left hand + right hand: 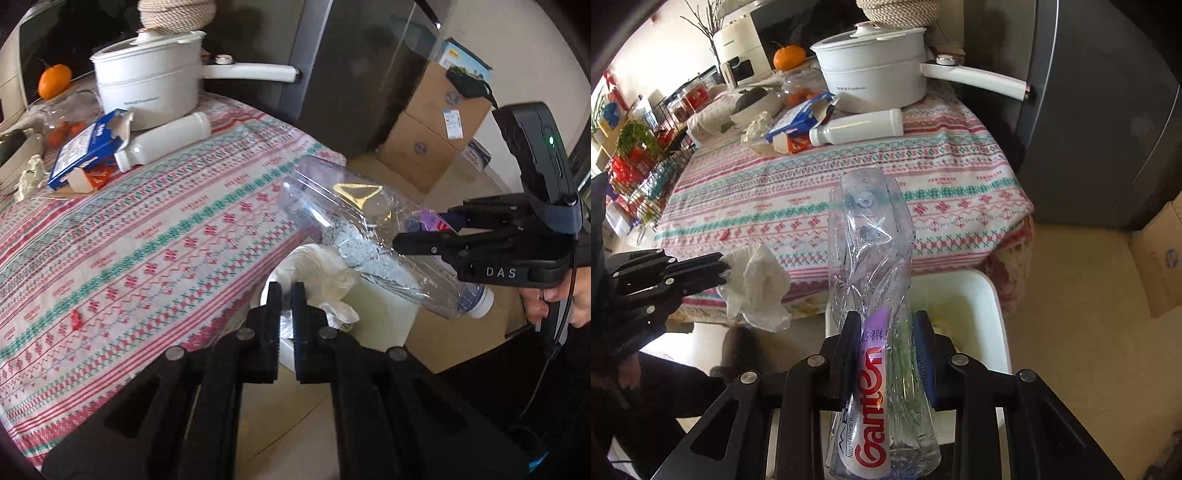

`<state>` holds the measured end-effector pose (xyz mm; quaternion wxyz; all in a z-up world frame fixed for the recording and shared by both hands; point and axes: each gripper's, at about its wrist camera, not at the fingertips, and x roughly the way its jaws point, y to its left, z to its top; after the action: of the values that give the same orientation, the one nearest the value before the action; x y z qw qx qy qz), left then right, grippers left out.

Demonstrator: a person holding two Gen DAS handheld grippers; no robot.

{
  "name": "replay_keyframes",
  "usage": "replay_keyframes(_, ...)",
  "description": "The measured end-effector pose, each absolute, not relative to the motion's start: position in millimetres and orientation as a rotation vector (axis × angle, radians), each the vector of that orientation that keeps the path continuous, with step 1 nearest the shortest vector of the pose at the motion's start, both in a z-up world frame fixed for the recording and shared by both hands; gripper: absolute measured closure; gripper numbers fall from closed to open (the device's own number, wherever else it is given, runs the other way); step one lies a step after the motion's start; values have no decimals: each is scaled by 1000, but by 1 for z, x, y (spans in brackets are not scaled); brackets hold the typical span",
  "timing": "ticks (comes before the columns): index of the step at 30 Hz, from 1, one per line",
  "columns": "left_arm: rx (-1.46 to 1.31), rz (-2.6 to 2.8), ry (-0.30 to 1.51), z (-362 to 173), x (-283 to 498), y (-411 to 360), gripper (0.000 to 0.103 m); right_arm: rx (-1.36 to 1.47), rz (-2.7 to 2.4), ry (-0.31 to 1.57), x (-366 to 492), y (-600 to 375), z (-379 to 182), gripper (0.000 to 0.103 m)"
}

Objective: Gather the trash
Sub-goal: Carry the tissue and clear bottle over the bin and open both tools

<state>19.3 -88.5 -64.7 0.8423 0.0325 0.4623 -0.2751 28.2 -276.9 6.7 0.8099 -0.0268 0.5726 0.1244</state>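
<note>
My right gripper (pixel 884 334) is shut on a crushed clear plastic bottle (pixel 873 266) with a red and purple label, held over the white trash bin (pixel 993 295) beside the table. In the left wrist view the bottle (pixel 343 225) slants across, clamped by the right gripper (pixel 402 240). My left gripper (pixel 285 295) is shut on a crumpled white tissue (pixel 325 277), held near the bin (pixel 384 314). The right wrist view shows the left gripper (pixel 722 269) with the tissue (pixel 757 288) hanging from it.
On the patterned tablecloth (pixel 849 184) lie a white bottle (pixel 857 127), a torn blue carton (pixel 798 120), crumpled paper (pixel 755 127) and a small red scrap (pixel 76 319). A white pot (pixel 875 66) stands behind. Cardboard boxes (pixel 432 125) sit on the floor by a dark fridge (pixel 1089 110).
</note>
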Motion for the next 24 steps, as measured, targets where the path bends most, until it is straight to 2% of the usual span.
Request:
replay_keyframes(10, 200, -630, 1030, -107, 25, -148, 94, -59, 206, 1306, 6, -322, -17, 73)
replay_keyframes(12, 229, -620, 1052, -112, 27, -154, 86, -58, 196, 1325, 2, -330, -23, 73)
replay_keyframes(14, 234, -604, 1046, -109, 28, -156, 66, -55, 184, 1346, -2, -338, -29, 72)
replay_keyframes(16, 222, -592, 1026, -102, 29, -153, 56, -58, 168, 1370, -6, -346, -35, 72)
replay_keyframes(24, 179, -521, 999, -87, 36, -128, 40, -76, 127, 1431, -15, -363, -51, 72)
